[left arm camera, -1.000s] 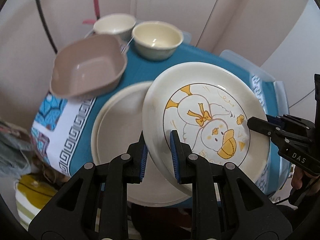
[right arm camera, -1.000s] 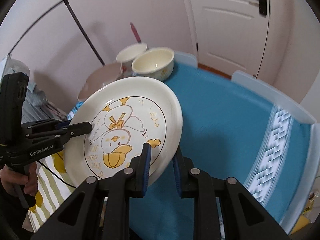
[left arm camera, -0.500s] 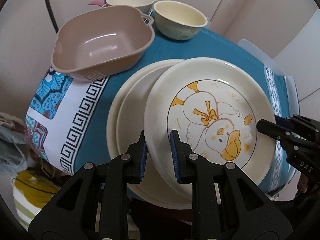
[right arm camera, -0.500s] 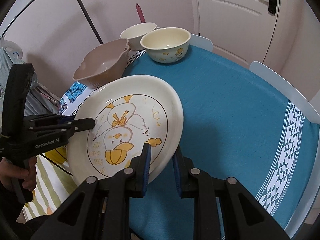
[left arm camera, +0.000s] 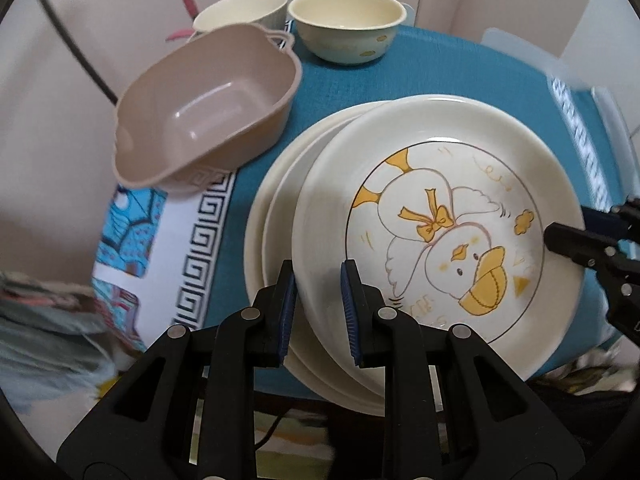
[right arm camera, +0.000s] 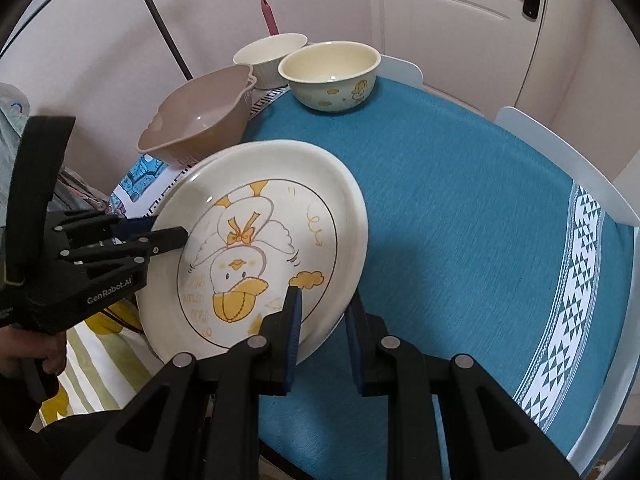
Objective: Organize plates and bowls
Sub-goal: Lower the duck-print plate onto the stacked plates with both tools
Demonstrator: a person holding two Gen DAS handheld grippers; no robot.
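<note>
A cream plate with a yellow duck drawing (left arm camera: 440, 240) is held at opposite rims by both grippers. My left gripper (left arm camera: 318, 300) is shut on its near rim in the left wrist view. My right gripper (right arm camera: 322, 320) is shut on the duck plate (right arm camera: 272, 248) at the other rim. Each gripper also shows in the other's view: the right gripper (left arm camera: 560, 236) and the left gripper (right arm camera: 176, 238). Just under the duck plate lies a plain cream plate (left arm camera: 272, 216) on the teal tablecloth (right arm camera: 460, 220). I cannot tell whether the two plates touch.
A pinkish-brown square bowl (left arm camera: 208, 100) overhangs the table's left edge. Two cream bowls (left arm camera: 346, 24) (left arm camera: 240, 8) stand at the far edge. White chair backs (right arm camera: 560, 152) ring the right side. A hand (right arm camera: 36, 356) holds the left gripper's handle.
Both grippers have carried the duck plate down and sideways, so it now sits nearly level over the plain plate. The square bowl and the cream bowls have not moved on the table.
</note>
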